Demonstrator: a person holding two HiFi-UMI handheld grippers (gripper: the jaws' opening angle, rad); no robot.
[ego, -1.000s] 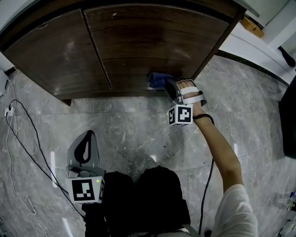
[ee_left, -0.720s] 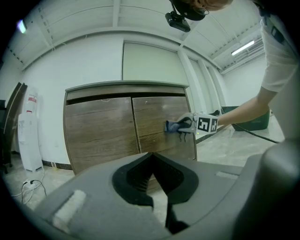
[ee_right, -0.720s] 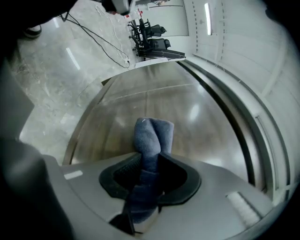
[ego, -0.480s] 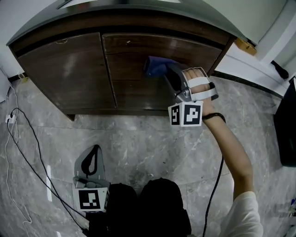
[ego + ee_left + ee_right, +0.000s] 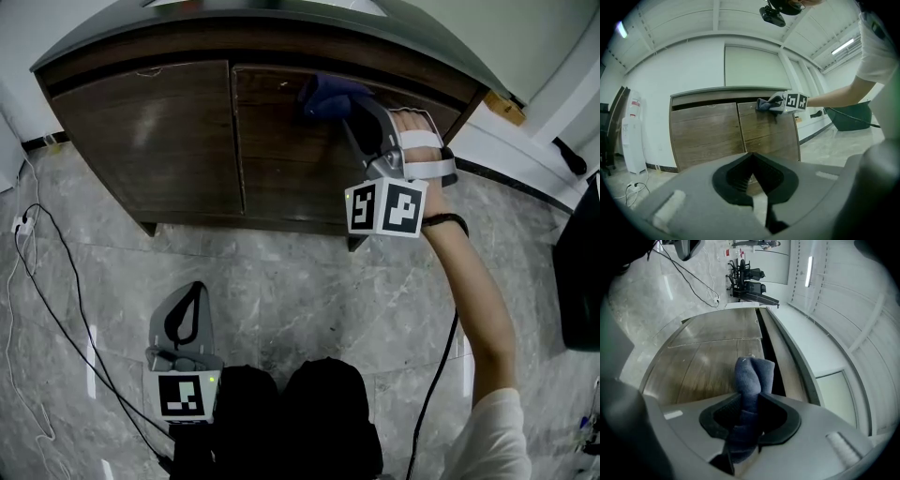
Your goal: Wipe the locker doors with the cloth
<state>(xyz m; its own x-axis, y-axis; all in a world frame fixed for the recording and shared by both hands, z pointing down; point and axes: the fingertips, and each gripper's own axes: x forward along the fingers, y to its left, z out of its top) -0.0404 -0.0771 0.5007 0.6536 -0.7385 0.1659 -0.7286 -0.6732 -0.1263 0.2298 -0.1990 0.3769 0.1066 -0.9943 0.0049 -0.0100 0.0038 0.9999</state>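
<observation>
Arm stretched out in front of me, my right hand (image 5: pixel 412 142) is strapped into the right gripper (image 5: pixel 349 111), which points about level at the locker (image 5: pixel 141 66). Its jaws stand part-way closed and pinch the cloth (image 5: pixel 752 376) between them. The cloth is dark blue, and its bunched end sticks out past the tips. It sits at the top of the right door (image 5: pixel 281 164), just under the dark gap below the locker's top board. My left gripper (image 5: pixel 185 309) hangs low by my legs over the grey marble floor (image 5: pixel 309 272), well apart from the locker. Its jaws are together with nothing in them.

I count one cloth, two wooden doors side by side, two grippers and one marker cube on each. The left door (image 5: pixel 150 141) has nothing on it. A black cable (image 5: pixel 56 281) trails across the floor at the left.

The cloth and gripper cover the right door's upper corner in the head view. My left hand is hidden under its cube (image 5: pixel 181 396). In the left gripper view that gripper's own body (image 5: pixel 752 180) blocks the foot of the locker, and the cloth there is small and hard to make out.
</observation>
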